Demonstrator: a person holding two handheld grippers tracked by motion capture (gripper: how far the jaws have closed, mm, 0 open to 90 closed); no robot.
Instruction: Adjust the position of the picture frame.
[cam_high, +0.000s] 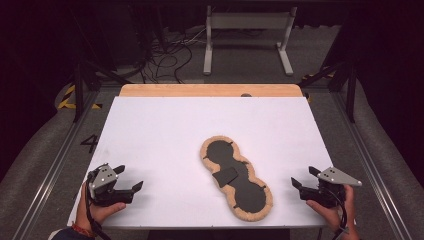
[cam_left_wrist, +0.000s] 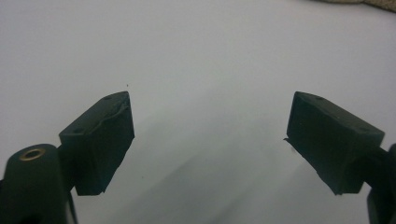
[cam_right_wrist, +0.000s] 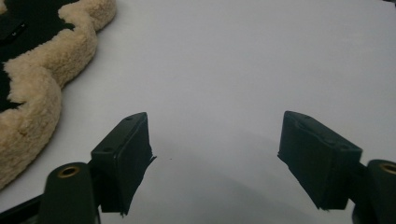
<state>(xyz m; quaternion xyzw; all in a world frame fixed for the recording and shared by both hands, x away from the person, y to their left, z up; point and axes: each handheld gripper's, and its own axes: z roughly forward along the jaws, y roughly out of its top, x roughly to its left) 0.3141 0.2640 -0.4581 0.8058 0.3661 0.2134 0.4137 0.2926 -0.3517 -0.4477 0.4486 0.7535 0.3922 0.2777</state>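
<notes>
Fleece-edged black pad, cut off in both gripper views; left gripper and right gripper gape wide, empty.

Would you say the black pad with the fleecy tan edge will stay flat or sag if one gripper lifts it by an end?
The pad lies flat and thin on the white table, so it looks like soft fabric and would probably sag. Its fleecy edge should give the jaws grip rather than slip. It seems light and unlikely to roll.
</notes>
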